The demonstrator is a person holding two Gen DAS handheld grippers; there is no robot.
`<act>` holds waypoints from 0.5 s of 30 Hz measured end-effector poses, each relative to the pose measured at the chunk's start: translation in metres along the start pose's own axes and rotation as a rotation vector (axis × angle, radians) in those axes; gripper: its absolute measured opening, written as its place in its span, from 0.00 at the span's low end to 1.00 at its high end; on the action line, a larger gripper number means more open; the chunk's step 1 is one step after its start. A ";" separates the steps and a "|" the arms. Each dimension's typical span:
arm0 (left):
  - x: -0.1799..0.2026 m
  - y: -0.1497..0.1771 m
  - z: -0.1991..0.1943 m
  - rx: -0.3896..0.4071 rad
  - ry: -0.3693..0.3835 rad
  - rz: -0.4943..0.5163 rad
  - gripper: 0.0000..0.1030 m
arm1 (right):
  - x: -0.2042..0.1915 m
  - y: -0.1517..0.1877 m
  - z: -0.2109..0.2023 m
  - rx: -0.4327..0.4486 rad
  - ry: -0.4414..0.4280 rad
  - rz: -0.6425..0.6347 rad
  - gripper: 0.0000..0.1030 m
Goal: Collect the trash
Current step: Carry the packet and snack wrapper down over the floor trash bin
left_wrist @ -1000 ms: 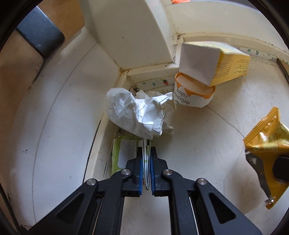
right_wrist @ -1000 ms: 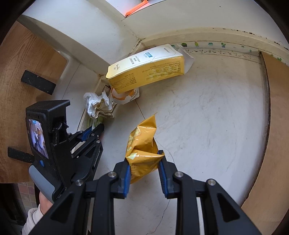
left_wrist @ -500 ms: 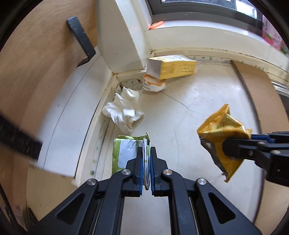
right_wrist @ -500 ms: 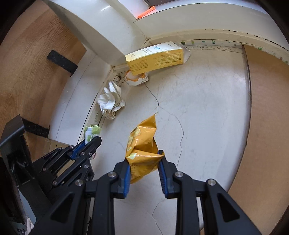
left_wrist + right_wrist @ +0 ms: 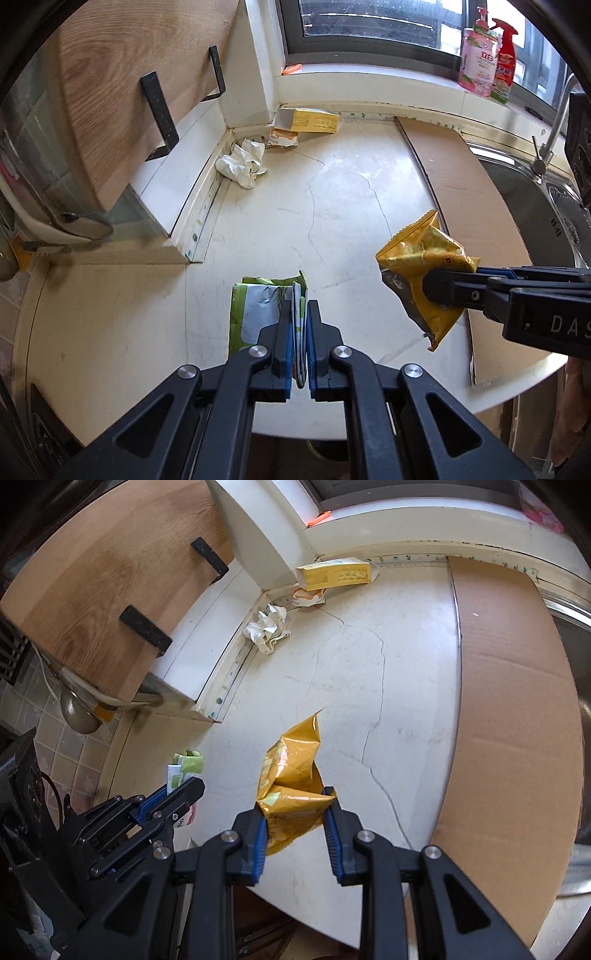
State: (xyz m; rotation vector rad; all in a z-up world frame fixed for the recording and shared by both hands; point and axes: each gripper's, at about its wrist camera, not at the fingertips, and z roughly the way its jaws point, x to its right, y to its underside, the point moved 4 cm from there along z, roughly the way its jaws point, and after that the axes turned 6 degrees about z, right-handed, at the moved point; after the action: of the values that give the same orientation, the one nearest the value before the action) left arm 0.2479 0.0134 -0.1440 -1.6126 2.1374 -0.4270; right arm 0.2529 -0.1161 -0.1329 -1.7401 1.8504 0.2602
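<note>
— What trash shows?
— A crumpled yellow snack bag [image 5: 291, 775] and a flattened green-and-white wrapper [image 5: 255, 314], both held aloft.
— Elsewhere?
— Crumpled white paper [image 5: 242, 164], an orange-white wrapper [image 5: 282, 138] and a yellow carton [image 5: 308, 120] lie in the bench's far corner.

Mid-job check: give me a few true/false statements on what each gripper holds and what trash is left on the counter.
1. The left gripper is shut on a green and white wrapper. True.
2. The right gripper is empty. False: it holds a yellow snack bag.
3. A crumpled white paper lies on the counter near the corner. True.
4. The yellow box sits on the cardboard sheet. False: it lies on the counter beside the sheet.
</note>
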 end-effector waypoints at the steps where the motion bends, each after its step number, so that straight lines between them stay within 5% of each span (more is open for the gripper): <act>1: 0.001 0.009 -0.006 0.005 0.007 0.000 0.04 | -0.002 0.011 -0.003 0.008 0.006 0.000 0.26; 15: 0.017 0.132 -0.043 -0.030 0.138 -0.051 0.04 | -0.028 0.182 -0.033 -0.002 0.140 -0.034 0.26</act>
State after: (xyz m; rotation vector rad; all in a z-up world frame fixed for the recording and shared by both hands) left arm 0.1126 0.0334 -0.1732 -1.7026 2.2160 -0.5388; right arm 0.0684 -0.0858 -0.1355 -1.8301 1.9163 0.1297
